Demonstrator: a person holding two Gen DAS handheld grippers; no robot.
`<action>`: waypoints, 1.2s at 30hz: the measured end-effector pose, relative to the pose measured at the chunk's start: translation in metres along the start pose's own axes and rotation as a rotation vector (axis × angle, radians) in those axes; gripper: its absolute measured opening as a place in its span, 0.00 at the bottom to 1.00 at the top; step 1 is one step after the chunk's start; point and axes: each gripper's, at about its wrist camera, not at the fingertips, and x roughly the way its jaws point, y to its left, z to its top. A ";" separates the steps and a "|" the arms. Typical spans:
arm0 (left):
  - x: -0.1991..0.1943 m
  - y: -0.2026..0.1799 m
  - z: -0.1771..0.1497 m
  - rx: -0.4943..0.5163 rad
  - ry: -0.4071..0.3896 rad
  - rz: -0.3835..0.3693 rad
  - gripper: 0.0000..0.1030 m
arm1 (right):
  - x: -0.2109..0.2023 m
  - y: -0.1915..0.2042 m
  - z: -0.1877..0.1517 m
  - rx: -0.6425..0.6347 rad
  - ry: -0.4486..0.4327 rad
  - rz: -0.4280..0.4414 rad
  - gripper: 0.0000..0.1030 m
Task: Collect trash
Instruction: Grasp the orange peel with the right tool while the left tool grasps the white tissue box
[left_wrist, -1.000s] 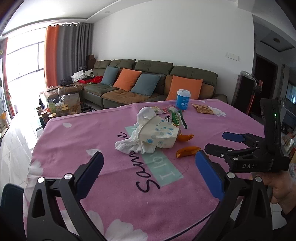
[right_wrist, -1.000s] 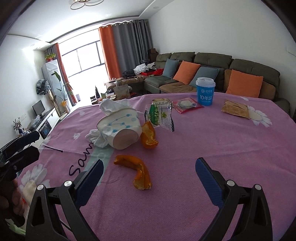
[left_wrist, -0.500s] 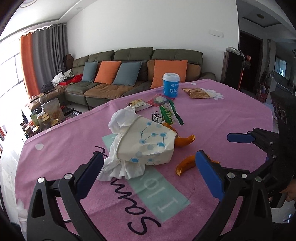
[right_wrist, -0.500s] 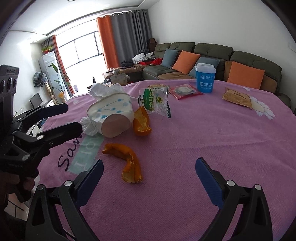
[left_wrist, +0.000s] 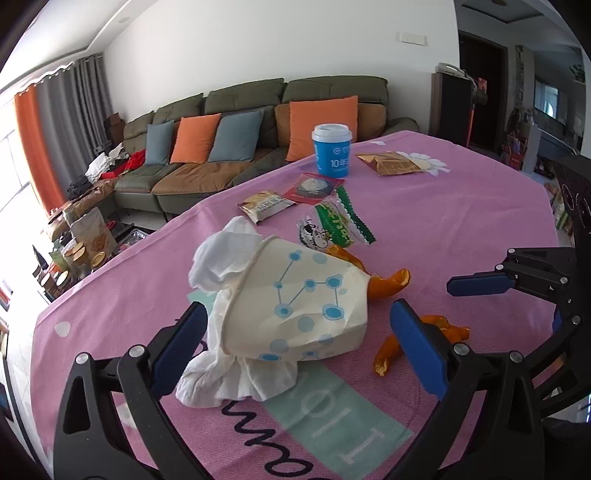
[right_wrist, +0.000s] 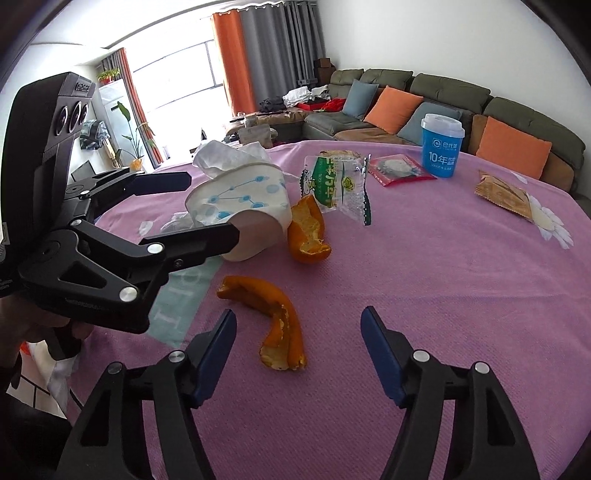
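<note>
A crushed white paper cup with blue dots (left_wrist: 295, 306) lies on its side on the pink tablecloth, with crumpled white tissue (left_wrist: 221, 251) in and under it. My left gripper (left_wrist: 295, 332) is open, its jaws on either side of the cup; it also shows in the right wrist view (right_wrist: 192, 206). A long orange peel (right_wrist: 273, 314) lies just in front of my right gripper (right_wrist: 299, 343), which is open and empty. A second peel (right_wrist: 306, 229) lies against the cup's base. A green snack wrapper (right_wrist: 336, 184) lies behind it.
Further back on the table (right_wrist: 443, 277) stand a blue lidded cup (right_wrist: 441, 146), a red packet (right_wrist: 400, 170), a brown packet (right_wrist: 504, 194) and a small snack packet (left_wrist: 266, 205). A green sofa (left_wrist: 258, 122) with cushions lies beyond the table.
My left gripper has moved forward until its open jaws flank the paper cup. My right gripper has moved closer to the long orange peel and narrowed slightly.
</note>
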 end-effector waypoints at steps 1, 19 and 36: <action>0.002 -0.001 0.001 0.009 0.001 0.003 0.94 | 0.000 0.000 0.000 0.002 0.000 0.003 0.65; 0.022 -0.013 0.001 0.105 0.071 0.012 0.75 | 0.002 0.002 -0.003 0.002 0.010 0.040 0.39; -0.037 -0.035 -0.018 0.099 -0.045 -0.018 0.74 | -0.019 -0.010 -0.011 0.057 -0.023 0.048 0.12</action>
